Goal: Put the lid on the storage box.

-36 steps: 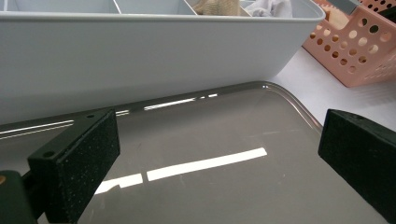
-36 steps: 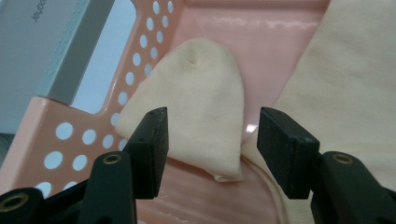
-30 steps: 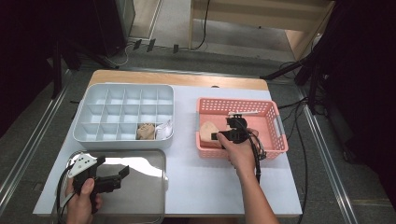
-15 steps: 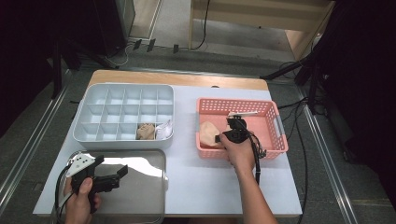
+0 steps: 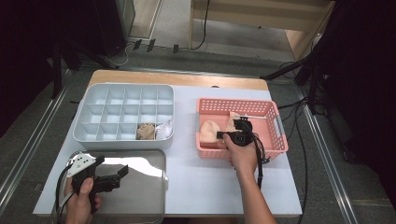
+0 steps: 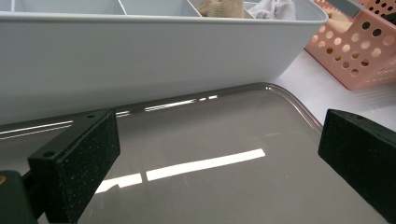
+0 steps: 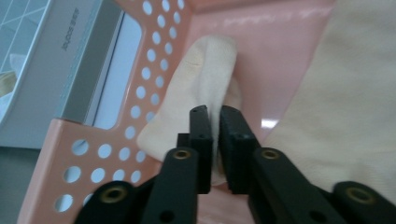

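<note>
I'm pinching a cream cloth piece (image 7: 198, 98) with the right gripper (image 7: 214, 122) here, down inside the pink basket (image 5: 275, 122) at the right middle of the high view. The fingers (image 7: 201, 140) are pressing nearly together, with a fold of fabric caught between them.

It looks like light, floppy knit stuff, a sock maybe, so I'm guessing it's going to sag and drape once it lifts. Not fragile, not slippery. I'm holding it by a bunched fold near its near end, which seems fine, though a thin pinch could slide out, so grabbing deeper into the bulk would be safer.

My left gripper (image 5: 108, 177) is hanging over the shiny metal tray (image 5: 154, 186) at the lower left, its fingers (image 6: 77, 158) spread wide with nothing between them.

Counts:
- cream pieces in the basket: two I can make out, the one I'm holding and a bigger cream one (image 7: 345, 93) to its right
- cloth pieces in the grey divided box (image 5: 93, 107): two, a tan one (image 5: 145, 131) and a white one (image 5: 163, 129), in neighbouring cells of the front row
- one basket, one box, one tray, all on the white worktop (image 5: 210, 182)
</note>
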The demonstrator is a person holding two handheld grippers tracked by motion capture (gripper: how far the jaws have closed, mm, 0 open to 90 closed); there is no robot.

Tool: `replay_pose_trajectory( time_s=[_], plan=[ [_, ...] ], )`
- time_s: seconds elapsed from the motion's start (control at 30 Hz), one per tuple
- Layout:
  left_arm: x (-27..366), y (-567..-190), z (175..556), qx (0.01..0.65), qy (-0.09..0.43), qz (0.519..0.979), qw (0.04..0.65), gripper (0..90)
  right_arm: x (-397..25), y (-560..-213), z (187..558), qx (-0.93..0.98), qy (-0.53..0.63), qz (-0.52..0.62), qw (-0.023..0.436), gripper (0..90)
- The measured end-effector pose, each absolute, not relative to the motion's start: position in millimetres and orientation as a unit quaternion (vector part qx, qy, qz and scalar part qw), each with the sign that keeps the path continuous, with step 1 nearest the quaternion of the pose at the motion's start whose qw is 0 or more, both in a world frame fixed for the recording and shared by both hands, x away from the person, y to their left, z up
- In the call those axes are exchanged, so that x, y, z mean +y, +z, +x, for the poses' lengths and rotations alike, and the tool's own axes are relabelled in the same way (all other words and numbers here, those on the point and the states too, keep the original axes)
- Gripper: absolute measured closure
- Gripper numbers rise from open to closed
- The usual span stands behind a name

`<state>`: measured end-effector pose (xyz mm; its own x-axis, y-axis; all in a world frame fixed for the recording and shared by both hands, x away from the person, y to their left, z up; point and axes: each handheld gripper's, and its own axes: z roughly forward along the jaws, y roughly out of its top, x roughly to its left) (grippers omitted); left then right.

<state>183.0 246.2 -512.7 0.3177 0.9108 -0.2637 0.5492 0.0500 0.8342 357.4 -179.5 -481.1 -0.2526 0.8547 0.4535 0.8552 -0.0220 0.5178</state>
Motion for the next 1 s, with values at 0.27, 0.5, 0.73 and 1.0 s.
replay_pose_trajectory(
  time_s=[0.27,0.5,0.73,1.0],
  plan=[
    [247.5,-512.9,183.1,0.552,0.192,0.661,0.471,0.0,-158.6,-488.9,369.6,-0.722,-0.297,-0.625,0.02,45.6],
    [247.3,-512.3,183.0,0.552,0.191,0.66,0.473,0.0,-130.4,-488.6,374.9,-0.768,-0.215,-0.603,-0.008,38.3],
    [247.7,-512.2,183.1,0.552,0.189,0.661,0.473,0.0,-118.1,-489.0,371.6,-0.797,-0.163,-0.576,-0.079,57.7],
    [246.2,-513.0,183.6,0.55,0.184,0.664,0.471,0.0,-121.7,-489.4,368.5,-0.799,-0.171,-0.571,-0.084,84.6]
  ],
)
